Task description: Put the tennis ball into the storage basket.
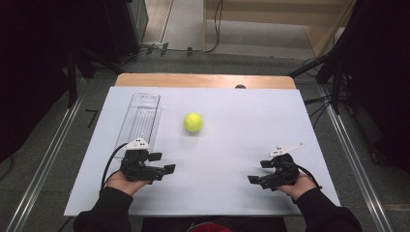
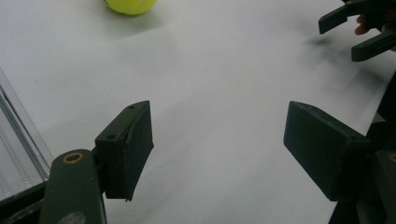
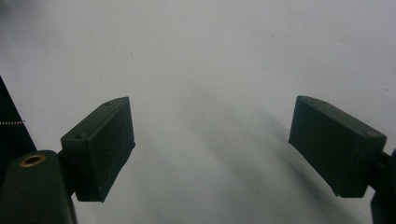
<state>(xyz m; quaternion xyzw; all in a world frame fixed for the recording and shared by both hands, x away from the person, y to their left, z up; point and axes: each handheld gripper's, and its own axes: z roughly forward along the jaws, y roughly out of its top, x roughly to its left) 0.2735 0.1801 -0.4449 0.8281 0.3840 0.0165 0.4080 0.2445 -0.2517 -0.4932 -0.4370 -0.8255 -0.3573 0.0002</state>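
Two grippers: both held low over the white surface (image 1: 227,145), one in each hand, pointing inward toward each other
Left gripper (image 1: 162,163): near-left part of surface, jaws apart, nothing between them; in the left gripper view (image 2: 217,149) bare white sheet shows in the gap
Right gripper (image 1: 259,171): near-right part of surface, jaws apart, empty; right gripper view (image 3: 212,149) shows plain white sheet between jaws
Ball: yellow-green tennis ball (image 1: 193,122) resting on surface, middle, beyond both grippers, nearer the left one; touching nothing
Ball in left gripper view: top-left edge, partly cut off (image 2: 130,5)
Tray: clear plastic tray (image 1: 140,118), long, lying on left side of surface, just left of ball, its near end beside left gripper
Hands: dark sleeves (image 1: 104,212) at bottom edge
Other gripper seen: right gripper's jaws at top right of left gripper view (image 2: 357,30), apart
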